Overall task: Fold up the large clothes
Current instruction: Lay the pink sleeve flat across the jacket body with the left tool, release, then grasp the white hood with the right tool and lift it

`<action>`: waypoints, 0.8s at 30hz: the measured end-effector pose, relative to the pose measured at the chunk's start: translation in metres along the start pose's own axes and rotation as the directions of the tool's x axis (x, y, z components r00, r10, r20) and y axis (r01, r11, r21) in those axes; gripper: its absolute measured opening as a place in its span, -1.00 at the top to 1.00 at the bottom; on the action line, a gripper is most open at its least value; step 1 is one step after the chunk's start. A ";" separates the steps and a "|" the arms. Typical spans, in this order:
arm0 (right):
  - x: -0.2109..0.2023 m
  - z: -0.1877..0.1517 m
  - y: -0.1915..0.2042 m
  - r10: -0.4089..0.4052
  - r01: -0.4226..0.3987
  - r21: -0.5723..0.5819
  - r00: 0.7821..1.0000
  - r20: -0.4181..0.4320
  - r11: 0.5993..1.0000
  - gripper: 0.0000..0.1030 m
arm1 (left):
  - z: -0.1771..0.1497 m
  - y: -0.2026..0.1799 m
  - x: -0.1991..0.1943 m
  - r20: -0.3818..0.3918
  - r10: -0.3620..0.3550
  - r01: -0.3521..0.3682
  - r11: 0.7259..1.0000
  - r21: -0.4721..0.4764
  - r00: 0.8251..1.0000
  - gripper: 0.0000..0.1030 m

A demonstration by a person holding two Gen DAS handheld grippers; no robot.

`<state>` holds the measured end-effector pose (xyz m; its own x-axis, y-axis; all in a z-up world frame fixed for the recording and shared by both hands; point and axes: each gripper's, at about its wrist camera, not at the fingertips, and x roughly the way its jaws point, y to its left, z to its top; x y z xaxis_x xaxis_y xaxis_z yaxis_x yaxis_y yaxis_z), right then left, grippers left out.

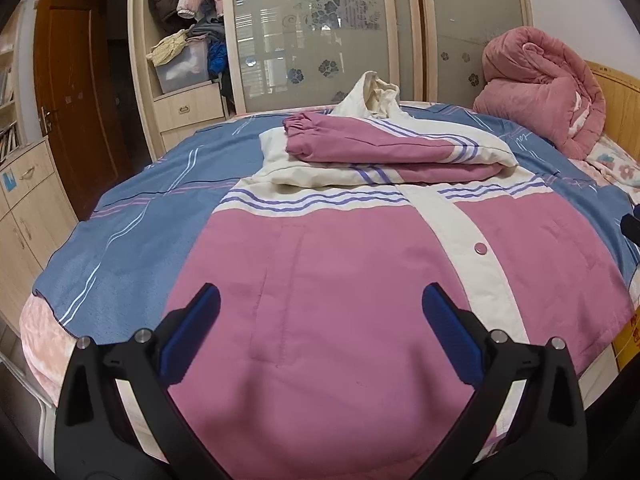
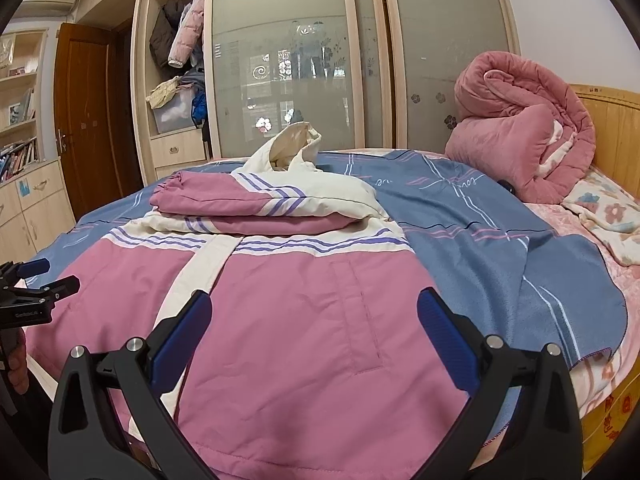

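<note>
Bedroom, bed with one garment, listed left to right.

Left tongs [image 1: 320, 312]: blue-padded jaws standing wide apart, hovering over the pink left half of the jacket near the bed's front edge, gripping nothing. In the right wrist view they are showing at the far left [image 2: 38, 274], with small white lettering on the black body too blurred to read.

Jacket [image 1: 320, 260]: pink and cream with purple stripes, lying front up across the middle of the bed [image 1: 132, 232], hem toward the front edge. A cream placket with one pink snap [image 1: 480, 247] is running down its centre. Both sleeves [image 1: 380, 148] are lying folded across the chest, and the cream hood [image 1: 376, 96] is standing up toward the far edge. A welt pocket [image 2: 362, 320] is showing on each front panel.

Right tongs [image 2: 314, 316]: jaws likewise spread apart, empty, hanging over the jacket's right half.

Blue blanket [image 2: 480, 220]: striped, lying under the jacket; cursive script near its far edge is not legible.

Pink quilt [image 2: 528, 132]: rolled up, sitting at the bed's far right corner against the wooden headboard [image 2: 616, 128].

Yellow panel [image 2: 612, 416]: at the bed's front right corner, carrying red characters, unreadable.
</note>
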<state>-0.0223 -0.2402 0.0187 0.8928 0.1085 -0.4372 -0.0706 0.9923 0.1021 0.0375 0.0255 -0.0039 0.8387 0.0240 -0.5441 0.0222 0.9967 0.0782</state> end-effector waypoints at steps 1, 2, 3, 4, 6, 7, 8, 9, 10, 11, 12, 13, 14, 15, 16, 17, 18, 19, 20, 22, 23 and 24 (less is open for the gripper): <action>0.000 0.000 0.000 0.000 0.000 0.000 1.000 -0.001 1.000 -0.97 | -0.001 -0.002 -0.001 0.002 0.003 -0.003 1.000 0.009 1.000 -0.96; 0.001 -0.001 0.001 0.000 0.000 0.000 1.000 -0.003 1.000 -0.97 | -0.001 -0.004 -0.001 0.005 0.007 -0.007 1.000 0.019 1.000 -0.96; 0.001 -0.001 0.001 0.000 0.000 0.002 1.000 -0.004 1.000 -0.97 | -0.002 -0.005 -0.002 0.008 0.009 -0.009 1.000 0.026 1.000 -0.96; 0.001 -0.001 0.001 0.001 -0.001 0.003 1.000 -0.005 1.000 -0.97 | -0.002 -0.006 -0.002 0.010 0.011 -0.012 0.999 0.033 1.000 -0.96; 0.001 -0.001 0.001 0.002 -0.002 0.004 1.000 -0.006 1.000 -0.97 | -0.003 -0.006 -0.003 0.007 0.008 -0.008 0.999 0.037 1.000 -0.96; 0.001 -0.001 0.001 0.002 -0.002 0.003 1.000 -0.006 1.000 -0.97 | -0.003 -0.006 -0.002 0.005 0.006 -0.006 0.999 0.036 1.000 -0.96; 0.002 -0.001 0.002 0.002 -0.002 0.002 1.000 -0.006 1.000 -0.97 | -0.004 -0.005 -0.002 0.003 0.005 -0.006 0.999 0.035 1.000 -0.96; 0.002 -0.001 0.002 0.003 -0.003 0.001 1.000 -0.007 1.000 -0.97 | -0.004 -0.004 -0.002 0.002 0.006 -0.006 0.999 0.033 1.000 -0.96; 0.002 -0.001 0.003 0.003 -0.003 0.001 1.000 -0.007 1.000 -0.97 | -0.004 -0.004 -0.001 0.001 0.005 -0.005 0.999 0.032 1.000 -0.96; 0.002 -0.001 0.003 0.003 -0.003 -0.001 1.000 -0.008 1.000 -0.97 | -0.003 -0.003 -0.001 0.000 0.005 -0.005 1.000 0.031 1.000 -0.96; 0.002 -0.001 0.003 0.001 -0.001 -0.004 1.000 -0.009 1.000 -0.97 | -0.004 -0.003 -0.001 -0.001 0.006 -0.006 1.000 0.030 1.000 -0.96; 0.003 -0.001 0.002 0.002 -0.002 -0.001 1.000 -0.010 1.000 -0.97 | -0.004 -0.003 -0.001 0.000 0.008 -0.008 0.999 0.031 1.000 -0.96; 0.003 -0.001 0.002 0.003 -0.003 0.000 1.000 -0.012 1.000 -0.97 | -0.004 -0.003 -0.001 0.002 0.011 -0.011 0.999 0.034 1.000 -0.96; 0.003 -0.001 0.002 0.003 -0.003 0.001 1.000 -0.012 1.000 -0.97 | -0.004 -0.003 -0.001 0.004 0.013 -0.013 0.999 0.036 1.000 -0.96; 0.003 -0.001 0.001 0.002 -0.002 0.002 1.000 -0.012 1.000 -0.97 | -0.004 -0.004 -0.001 0.004 0.014 -0.014 0.999 0.039 1.000 -0.96; 0.003 -0.001 0.000 0.003 -0.003 0.004 1.000 -0.011 1.000 -0.97 | -0.004 -0.004 -0.001 0.002 0.011 -0.011 0.999 0.039 1.000 -0.96; 0.003 -0.001 0.001 0.004 -0.004 0.006 1.000 -0.011 1.000 -0.97 | -0.004 -0.005 0.000 0.001 0.008 -0.008 0.999 0.039 1.000 -0.96; 0.003 -0.001 0.001 0.005 -0.005 0.007 1.000 -0.012 1.000 -0.97 | -0.004 -0.005 0.000 0.000 0.005 -0.005 0.999 0.039 1.000 -0.96; 0.003 -0.001 0.001 0.007 -0.006 0.005 1.000 -0.013 1.000 -0.97 | -0.004 -0.005 0.000 -0.001 0.003 -0.003 0.999 0.039 1.000 -0.96; 0.003 -0.002 0.002 0.008 -0.008 0.005 1.000 -0.015 1.000 -0.97 | -0.003 -0.005 0.001 -0.001 0.001 -0.001 0.999 0.040 1.000 -0.96; 0.004 -0.001 0.002 0.010 -0.010 0.007 1.000 -0.014 1.000 -0.97 | -0.003 -0.005 0.001 0.000 -0.001 0.001 0.999 0.040 1.000 -0.96; 0.004 -0.001 0.002 0.015 -0.015 0.010 1.000 -0.013 1.000 -0.97 | -0.002 -0.005 0.001 -0.001 -0.005 0.005 0.999 0.039 1.000 -0.96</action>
<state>-0.0197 -0.2376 0.0162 0.8856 0.1238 -0.4477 -0.0788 0.9899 0.1178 0.0370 0.0206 -0.0067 0.8382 0.0188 -0.5450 0.0479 0.9930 0.1078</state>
